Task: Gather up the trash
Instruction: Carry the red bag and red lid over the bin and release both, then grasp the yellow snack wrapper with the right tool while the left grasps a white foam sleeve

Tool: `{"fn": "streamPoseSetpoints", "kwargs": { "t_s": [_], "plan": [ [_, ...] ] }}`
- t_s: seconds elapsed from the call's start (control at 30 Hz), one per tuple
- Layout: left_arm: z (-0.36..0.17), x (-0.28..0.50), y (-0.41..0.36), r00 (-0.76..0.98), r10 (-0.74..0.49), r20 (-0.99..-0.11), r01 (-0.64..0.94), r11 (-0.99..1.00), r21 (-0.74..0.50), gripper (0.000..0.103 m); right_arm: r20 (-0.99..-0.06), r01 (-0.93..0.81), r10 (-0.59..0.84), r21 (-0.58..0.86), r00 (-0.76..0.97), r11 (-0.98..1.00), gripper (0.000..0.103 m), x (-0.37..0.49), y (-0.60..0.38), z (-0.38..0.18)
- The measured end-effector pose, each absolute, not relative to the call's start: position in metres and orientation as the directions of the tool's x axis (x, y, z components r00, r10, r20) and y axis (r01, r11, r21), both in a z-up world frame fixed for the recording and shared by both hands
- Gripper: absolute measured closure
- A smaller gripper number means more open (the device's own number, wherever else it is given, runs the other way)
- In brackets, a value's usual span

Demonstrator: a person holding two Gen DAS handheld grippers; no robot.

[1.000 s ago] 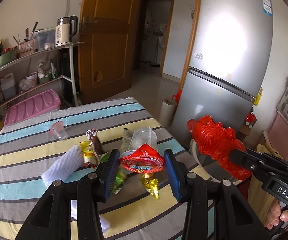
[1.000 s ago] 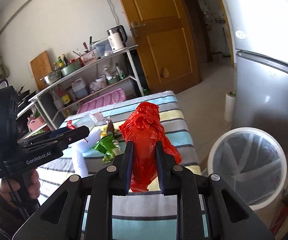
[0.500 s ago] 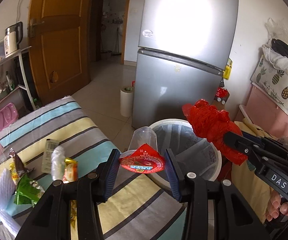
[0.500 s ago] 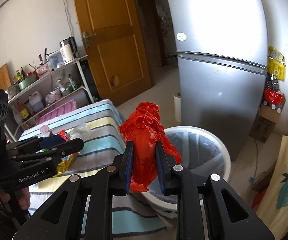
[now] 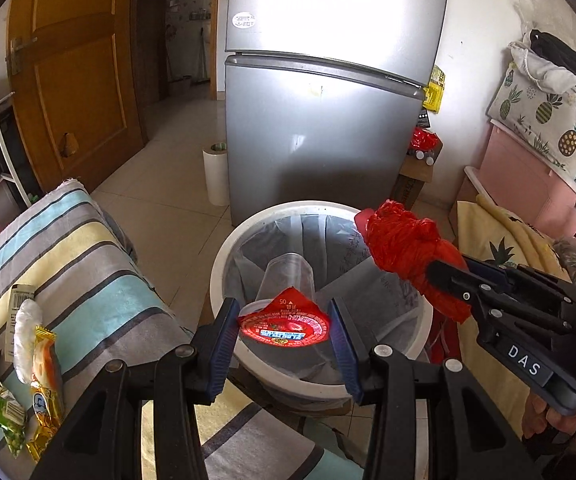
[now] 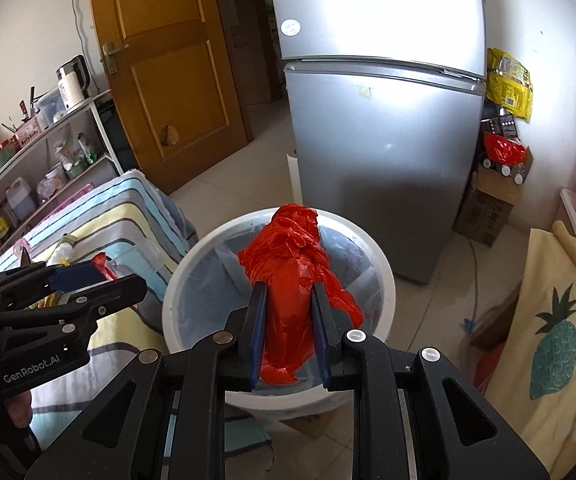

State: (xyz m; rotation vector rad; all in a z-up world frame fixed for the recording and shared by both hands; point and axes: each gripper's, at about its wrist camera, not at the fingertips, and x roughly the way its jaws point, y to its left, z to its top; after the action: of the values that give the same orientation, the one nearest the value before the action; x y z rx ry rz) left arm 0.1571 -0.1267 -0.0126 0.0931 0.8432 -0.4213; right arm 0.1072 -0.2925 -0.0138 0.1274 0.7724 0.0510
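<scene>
My left gripper [image 5: 283, 322] is shut on a clear plastic cup with a red foil lid [image 5: 283, 324], held over the near rim of a white trash bin [image 5: 223, 256] lined with a clear bag. My right gripper [image 6: 285, 322] is shut on a crumpled red plastic bag [image 6: 292, 256], also above the bin [image 6: 384, 280]. In the left wrist view the red bag [image 5: 404, 248] hangs over the bin's right side. In the right wrist view the left gripper [image 6: 83, 274] shows at the left, over the table's edge.
A striped tablecloth [image 5: 75, 248] covers the table left of the bin, with several wrappers [image 5: 43, 364] lying on it. A silver fridge [image 5: 328, 128] stands behind the bin, a paper roll [image 5: 215, 172] beside it. Pineapple-print fabric [image 6: 552, 340] lies at the right.
Both grippers have swung from over the table to the right and down, and they now hang over the trash bin. Each keeps its hold on its item.
</scene>
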Motion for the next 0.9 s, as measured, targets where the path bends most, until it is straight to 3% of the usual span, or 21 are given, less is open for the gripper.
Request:
{"fn": "streamPoseSetpoints", "kwargs": {
  "t_s": [0.2, 0.27, 0.3, 0.37, 0.4, 0.9],
  "plan": [
    [-0.023, 0.166, -0.130, 0.578, -0.306, -0.757, 0.380, 0.921, -0.083, 0.055, -0.727, 0.033, 0.033, 0.077, 0.686, 0.997, 0.079, 0.121, -0.297, -0.028],
    [-0.026, 0.168, -0.131, 0.576, -0.300, -0.760, 0.373, 0.924, -0.082, 0.046, -0.731, 0.035, 0.022, 0.063, 0.683, 0.997, 0.076, 0.122, -0.296, -0.030],
    [-0.026, 0.169, -0.130, 0.576, -0.301, -0.760, 0.371, 0.925, -0.084, 0.044, -0.731, 0.034, 0.023, 0.063, 0.682, 0.997, 0.073, 0.122, -0.296, -0.032],
    [-0.026, 0.169, -0.128, 0.576, -0.302, -0.759, 0.362, 0.927, -0.094, 0.041, -0.728, 0.032, 0.026, 0.066, 0.685, 0.997, 0.057, 0.120, -0.295, -0.032],
    [-0.025, 0.169, -0.126, 0.578, -0.305, -0.757, 0.361, 0.927, -0.099, 0.041, -0.725, 0.031, 0.028, 0.068, 0.688, 0.997, 0.056, 0.119, -0.295, -0.032],
    [0.001, 0.147, -0.083, 0.647, -0.252, -0.719, 0.275, 0.957, -0.087, 0.040, -0.674, -0.004, 0.059, 0.083, 0.736, 0.997, 0.055, 0.104, -0.270, -0.007]
  ]
}}
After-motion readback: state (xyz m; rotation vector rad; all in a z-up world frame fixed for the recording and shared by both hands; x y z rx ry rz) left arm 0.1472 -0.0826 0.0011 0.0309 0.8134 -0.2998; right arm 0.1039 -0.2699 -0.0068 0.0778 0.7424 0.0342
